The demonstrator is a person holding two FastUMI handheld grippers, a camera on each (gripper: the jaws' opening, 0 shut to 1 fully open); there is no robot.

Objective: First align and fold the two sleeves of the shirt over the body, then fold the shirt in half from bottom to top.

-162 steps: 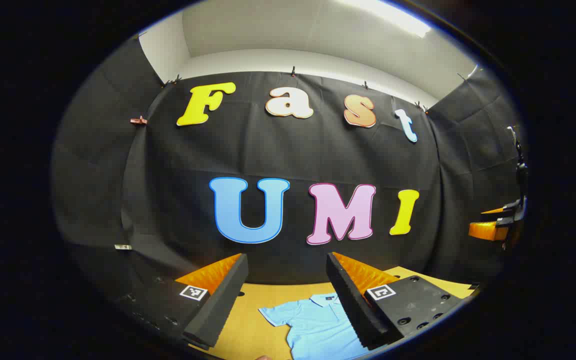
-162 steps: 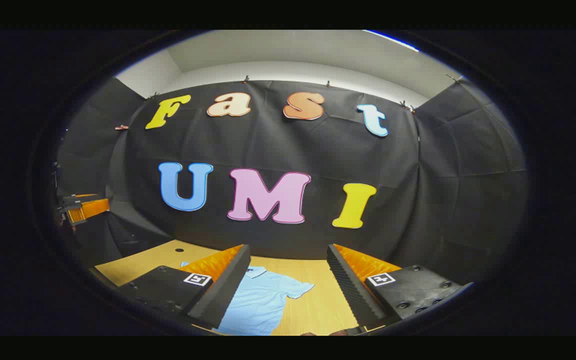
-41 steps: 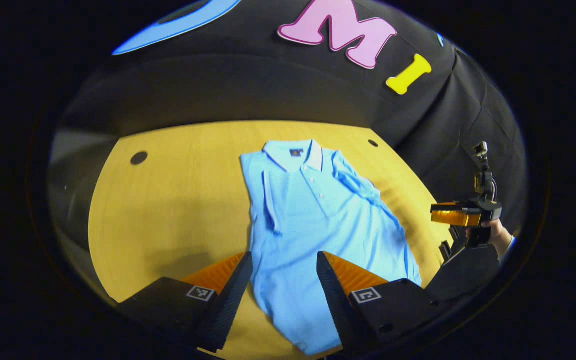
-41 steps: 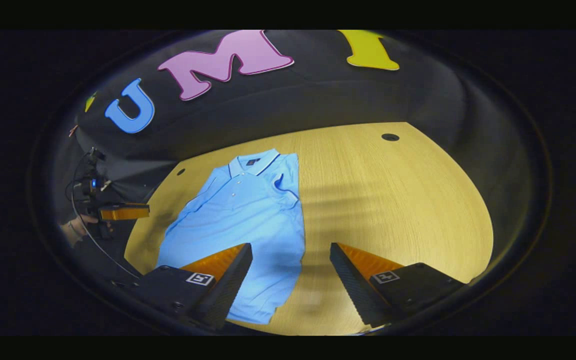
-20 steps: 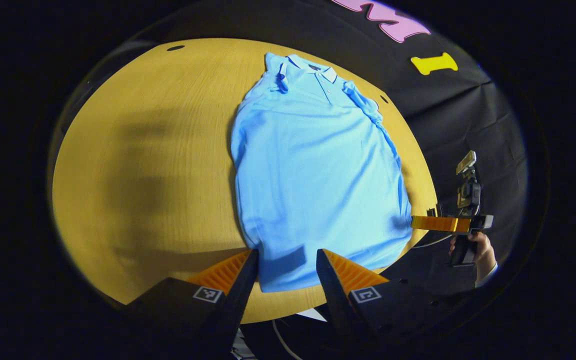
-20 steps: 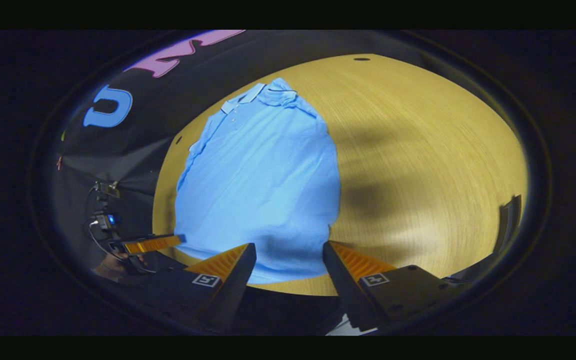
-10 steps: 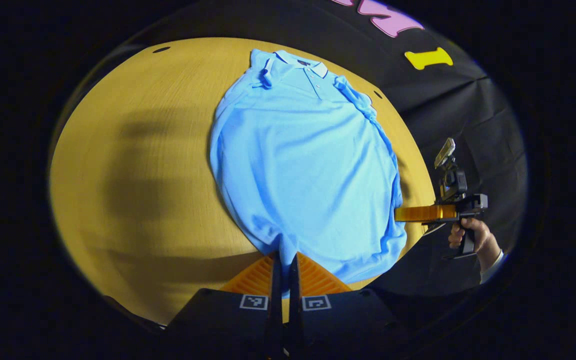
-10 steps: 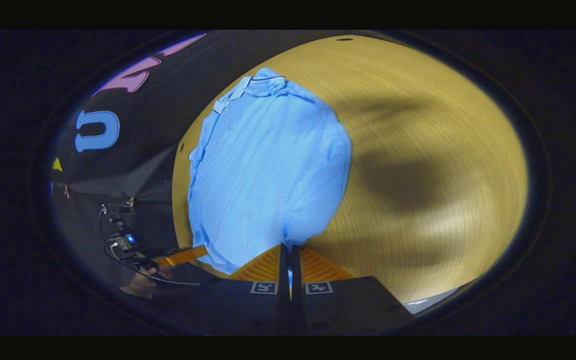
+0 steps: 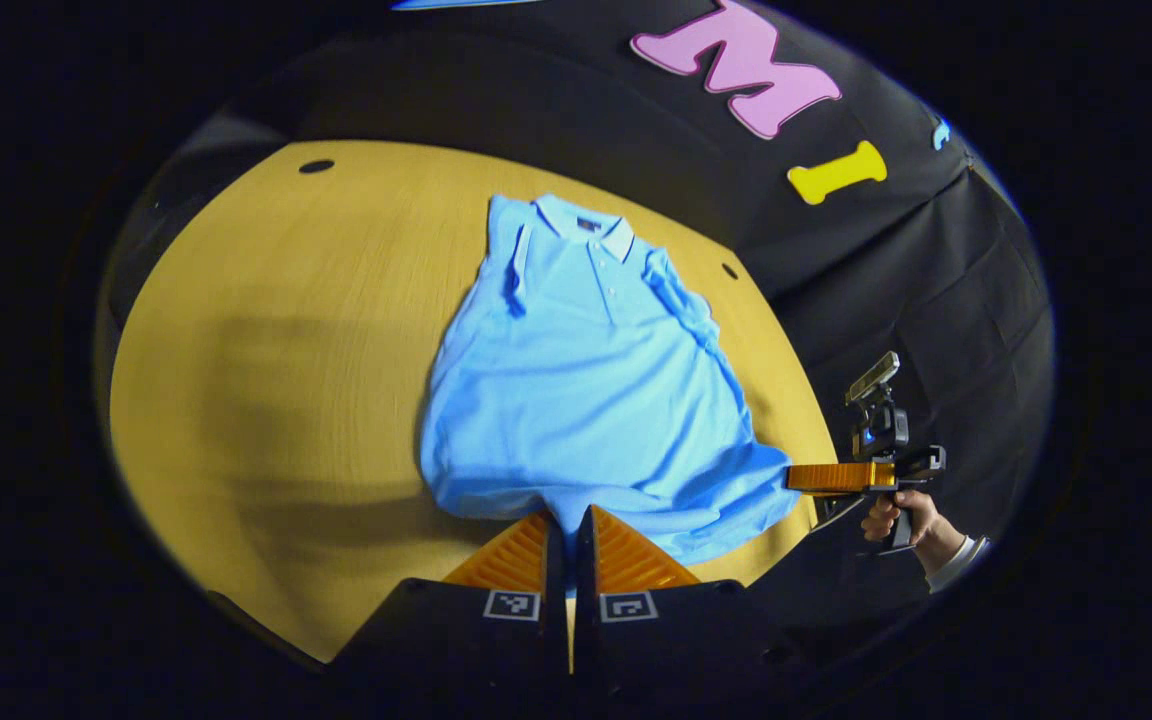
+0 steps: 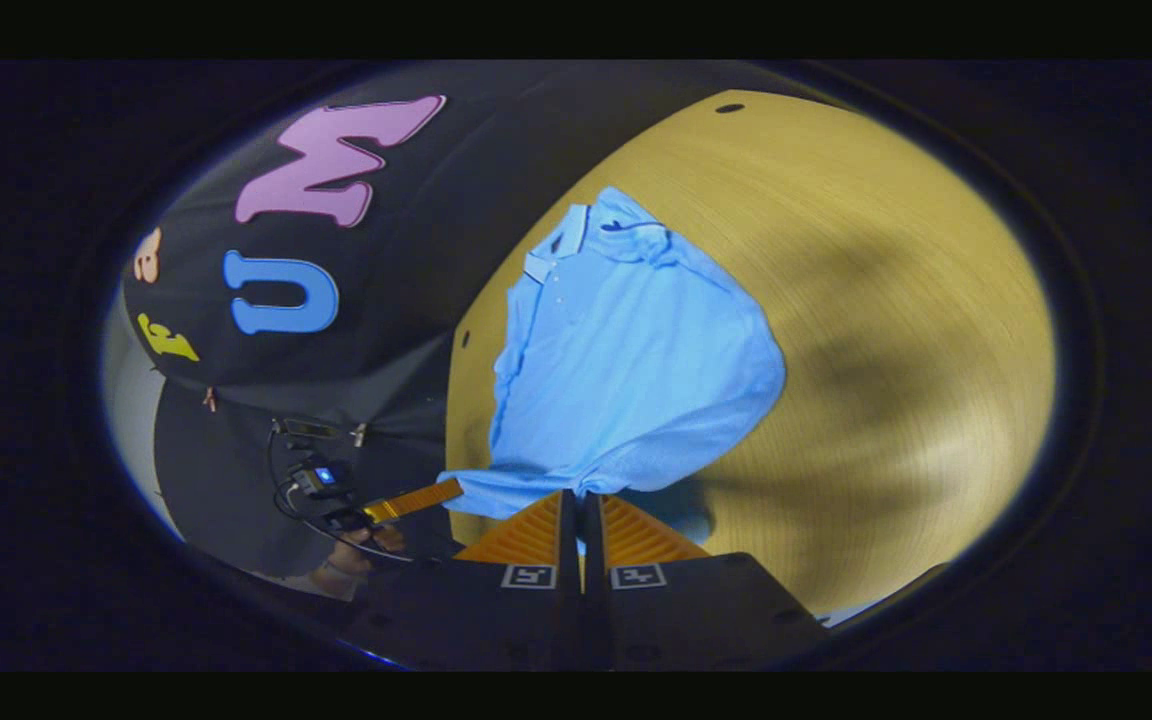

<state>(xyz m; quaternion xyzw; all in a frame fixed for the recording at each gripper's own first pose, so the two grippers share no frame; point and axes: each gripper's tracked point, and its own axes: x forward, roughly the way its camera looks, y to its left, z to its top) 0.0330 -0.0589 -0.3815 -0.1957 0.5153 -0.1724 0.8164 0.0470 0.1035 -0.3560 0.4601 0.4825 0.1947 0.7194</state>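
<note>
**Hem lifted, fold starting**

Both hem corners have come up off the table (image 9: 266,330) since half a second ago. Left gripper (image 9: 568,525) and right gripper (image 10: 581,508) each pinch the shirt (image 9: 586,380) at its near hem; collar lies far. Risks: thin fabric slipping out, uneven lift skewing the fold, sleeves flopping open.

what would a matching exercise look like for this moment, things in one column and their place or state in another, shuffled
Things:
1. light blue polo shirt
2. left gripper
3. right gripper
4. wooden table

States or places:
A. carries the shirt, two small dark holes near its far edge
B. shut on the hem's left corner
C. sleeves folded in, bottom hem lifted
D. shut on the hem's right corner

Pairs: 1-C, 2-B, 3-D, 4-A
</note>
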